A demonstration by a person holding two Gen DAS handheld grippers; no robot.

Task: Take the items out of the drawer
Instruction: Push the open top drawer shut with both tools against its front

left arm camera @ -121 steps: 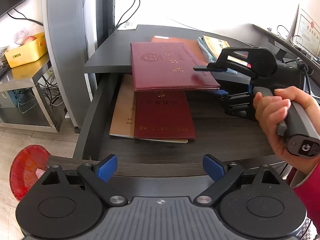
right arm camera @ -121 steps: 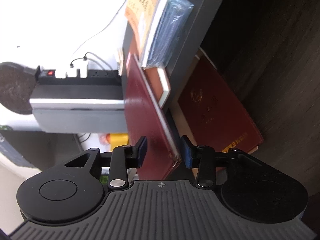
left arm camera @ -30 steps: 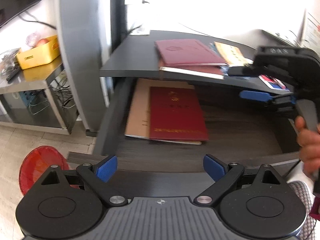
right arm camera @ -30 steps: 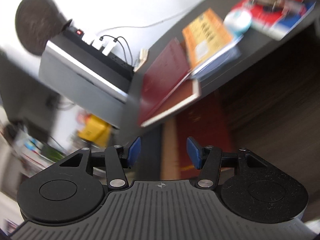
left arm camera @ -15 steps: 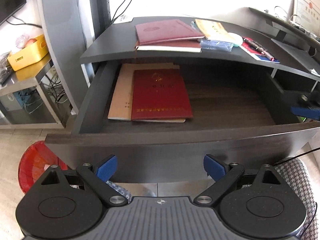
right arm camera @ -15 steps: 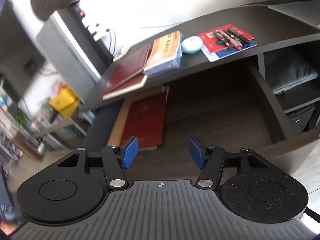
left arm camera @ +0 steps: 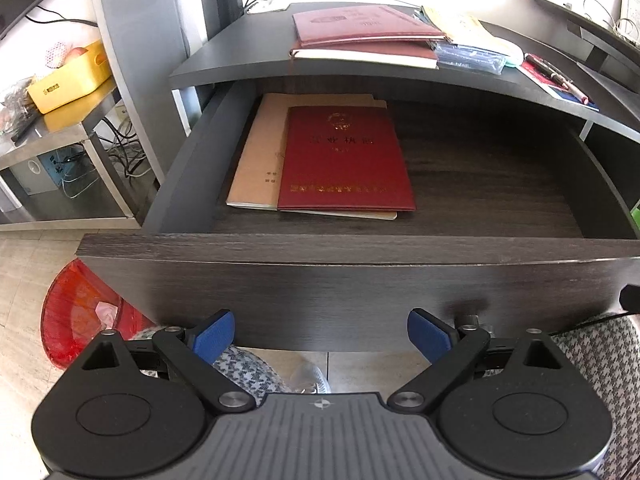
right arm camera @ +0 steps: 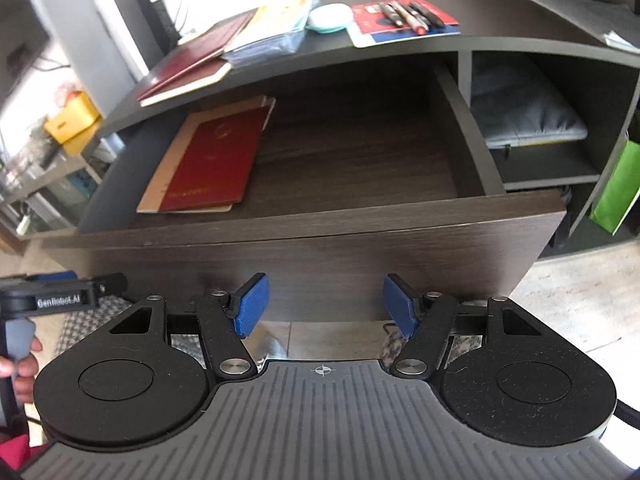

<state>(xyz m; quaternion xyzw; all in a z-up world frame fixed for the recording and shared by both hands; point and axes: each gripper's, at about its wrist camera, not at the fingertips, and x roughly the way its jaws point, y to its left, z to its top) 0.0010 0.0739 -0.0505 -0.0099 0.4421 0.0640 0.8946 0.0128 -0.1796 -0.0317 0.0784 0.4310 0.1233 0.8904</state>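
Drawer (left arm camera: pixel 360 276) stands pulled out from under the desk top (left arm camera: pixel 240 64), front panel toward both cameras. Inside, at its left end, a red folder (left arm camera: pixel 346 160) lies flat on a tan folder (left arm camera: pixel 260 152), with a paler sheet showing under their near edge; the rest of the drawer floor is bare. On the desk top above the drawer's left half sit two more red folders (left arm camera: pixel 360 36), stacked, with booklets, a plastic sleeve and pens further right along the top.

Risks, as judged:
- The red folder lies flat with little edge showing. A finger may fail to get under it, or may catch the tan folder as well and lift both, causing one to slide out.
- The desk top overhangs the rear of the drawer. A folder raised steeply could strike its underside and be knocked loose.
- The stack on the desk top juts over the front edge. Another item placed on it off-centre could tip it back into the drawer.
- Pressure on the drawer front could push it in and narrow the opening.

Left gripper (left arm camera: pixel 320 330): fingers wide apart, holding nothing, touching nothing, low in front of the drawer panel. Right gripper (right arm camera: pixel 324 306): fingers likewise spread, empty, also in front of the panel and below the drawer rim. Both are outside the drawer and well apart from the folders.

The scene fits a pause between removals, or a stop with these items left in the drawer; the views do not settle which.
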